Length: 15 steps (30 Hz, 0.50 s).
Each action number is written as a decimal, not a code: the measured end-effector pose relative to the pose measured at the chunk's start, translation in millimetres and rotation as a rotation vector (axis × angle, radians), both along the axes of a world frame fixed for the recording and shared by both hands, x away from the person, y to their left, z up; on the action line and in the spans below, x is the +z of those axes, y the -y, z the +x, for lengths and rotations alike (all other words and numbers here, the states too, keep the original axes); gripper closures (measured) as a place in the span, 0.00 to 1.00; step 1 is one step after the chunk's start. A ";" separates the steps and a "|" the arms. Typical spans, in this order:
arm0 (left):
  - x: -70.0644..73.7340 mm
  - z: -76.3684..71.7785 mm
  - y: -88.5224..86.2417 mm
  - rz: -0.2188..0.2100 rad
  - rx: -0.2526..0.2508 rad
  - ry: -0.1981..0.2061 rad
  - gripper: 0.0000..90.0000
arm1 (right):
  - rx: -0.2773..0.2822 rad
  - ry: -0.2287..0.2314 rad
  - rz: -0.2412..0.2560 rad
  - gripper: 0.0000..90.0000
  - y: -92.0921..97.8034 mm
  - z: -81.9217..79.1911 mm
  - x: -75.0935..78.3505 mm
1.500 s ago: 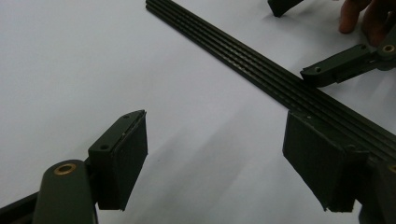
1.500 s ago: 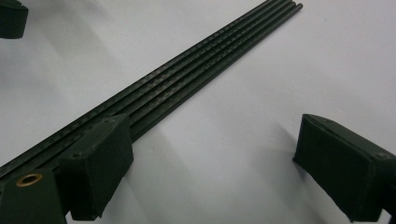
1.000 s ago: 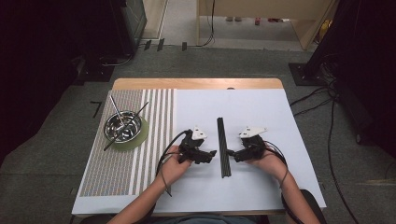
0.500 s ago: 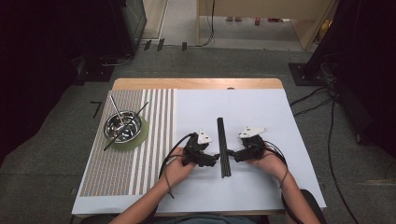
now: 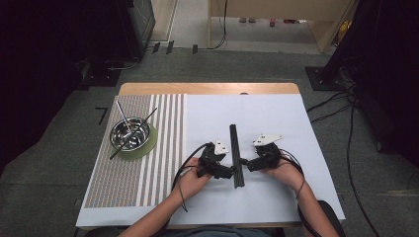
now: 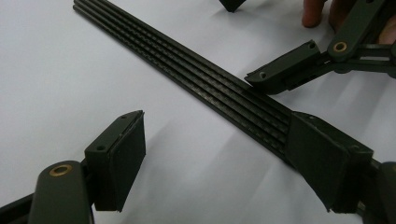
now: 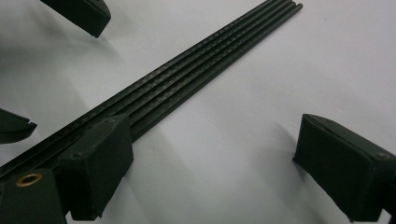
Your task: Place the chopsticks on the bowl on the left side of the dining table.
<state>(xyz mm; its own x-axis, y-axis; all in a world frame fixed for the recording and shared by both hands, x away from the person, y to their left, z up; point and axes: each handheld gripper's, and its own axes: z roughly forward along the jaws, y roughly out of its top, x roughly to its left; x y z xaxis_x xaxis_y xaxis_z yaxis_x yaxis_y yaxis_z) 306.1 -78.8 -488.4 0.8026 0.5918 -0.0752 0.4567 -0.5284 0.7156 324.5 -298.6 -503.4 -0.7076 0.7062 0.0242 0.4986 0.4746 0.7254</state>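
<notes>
**Both claws wide at the near end of the black rods**

2 forearms come in from the bottom of the high view and angle inward, so the left claw (image 5: 230, 171) and the right claw (image 5: 247, 165) face each other across the bundle of black rods (image 5: 235, 154). Each hand wraps the body of its tool from behind, with a grey plate on top.

The rods lie flat on the white sheet (image 5: 276, 118) covering the bench, running away from the person, roughly at the middle of the sheet.

In the left gripper view the left claw (image 6: 219, 154) stands wide, 1 jaw over the rods' near part and the other out on bare sheet. In the right gripper view the right claw (image 7: 224, 163) is likewise wide, 1 jaw over the rods (image 7: 196, 70).

Whether either jaw touches the rods is hard to tell. Their near ends are hidden behind the jaws. A metal bowl (image 5: 130, 134) with sticks sits well apart on the striped mat (image 5: 148, 173).
</notes>
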 end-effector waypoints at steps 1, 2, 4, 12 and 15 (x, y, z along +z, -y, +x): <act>-0.3 -0.4 0.9 -0.002 0.000 -0.001 0.23 | 0.000 0.000 0.000 0.12 0.0 0.0 0.0; -0.6 -0.9 1.8 0.001 -0.004 0.001 0.23 | 0.000 0.000 0.000 0.12 0.0 0.0 0.0; -1.8 -2.3 4.0 0.007 -0.012 0.000 0.23 | 0.003 0.002 0.000 0.12 0.1 0.2 -0.1; -4.1 -4.7 6.8 0.018 -0.026 0.007 0.22 | 0.003 0.002 0.000 0.12 0.1 0.2 -0.1; -4.3 -4.3 6.0 0.018 -0.027 0.003 0.22 | 0.003 0.003 0.000 0.12 0.1 0.2 -0.1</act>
